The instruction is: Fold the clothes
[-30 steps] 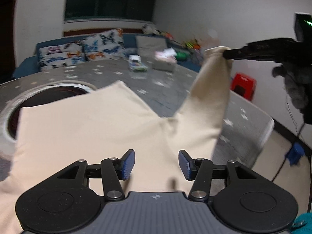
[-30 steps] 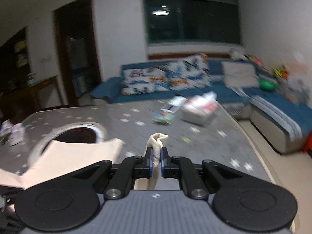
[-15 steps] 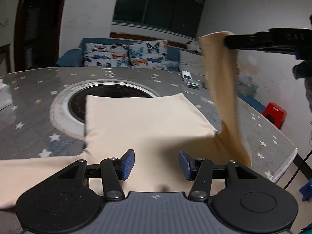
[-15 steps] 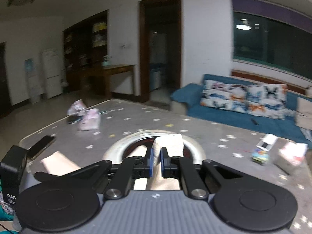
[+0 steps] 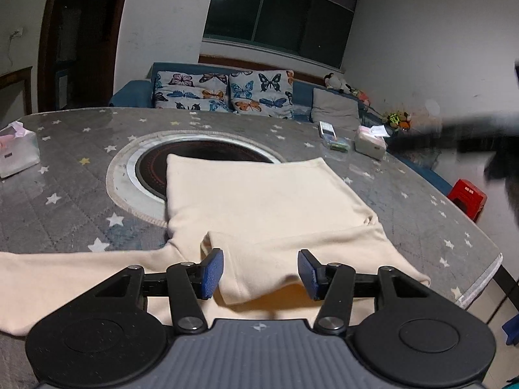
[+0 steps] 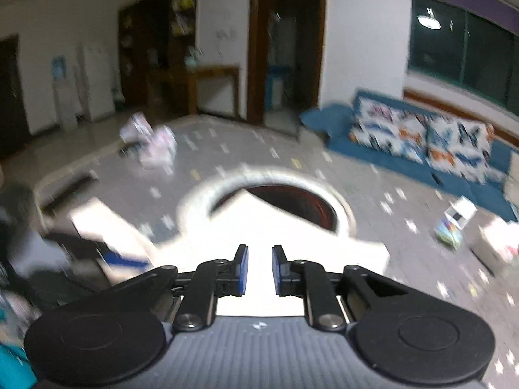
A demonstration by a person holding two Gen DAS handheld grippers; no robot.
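Garment (image 5: 259,201): cream, flat on surface (image 5: 81,201); right sleeve (image 5: 292,256) laid across the near part.
Left gripper (image 5: 260,270): fingers wide, empty, over the sleeve.
Right gripper (image 6: 259,269): fingers narrowly apart, empty; view blurred.
Risk: sleeve end overhangs, may slip and undo fold.
Change: 0.5 s ago right gripper held the sleeve aloft; now released.

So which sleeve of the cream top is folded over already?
The right sleeve: it lies folded across the cream top, its cuff near the left hand-held gripper. The left sleeve stretches flat out to the side on the table.
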